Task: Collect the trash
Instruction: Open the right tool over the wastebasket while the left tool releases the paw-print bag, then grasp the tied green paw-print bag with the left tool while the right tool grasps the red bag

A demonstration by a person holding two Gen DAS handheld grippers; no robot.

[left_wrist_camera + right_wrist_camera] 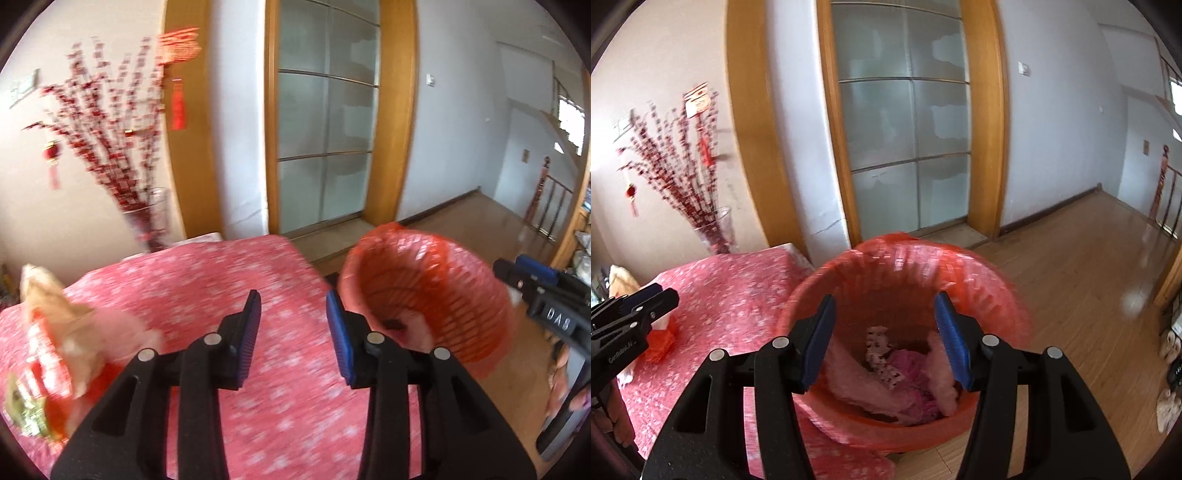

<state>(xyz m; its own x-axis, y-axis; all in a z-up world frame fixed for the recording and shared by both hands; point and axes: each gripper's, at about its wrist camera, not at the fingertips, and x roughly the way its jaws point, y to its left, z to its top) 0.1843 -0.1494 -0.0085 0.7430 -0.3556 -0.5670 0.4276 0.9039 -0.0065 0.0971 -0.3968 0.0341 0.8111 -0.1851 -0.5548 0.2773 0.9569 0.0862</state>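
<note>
Now, from the left wrist view, the left gripper (293, 314) is released, with nothing between its blue pads, above the table with the pink flowered cloth (207, 288). Beside the table's right edge stands the round orange plastic basket lined with a thin red bag (424, 291). Blurred paper and red wrapper trash (55, 332) lies at the table's left side.

From the right wrist view, the right gripper (884, 332) is also released and empty, above the basket, where pink crumpled wrappers (897, 380) lie. A glass vase with red blossom branches (713, 229) stands behind the table.
</note>
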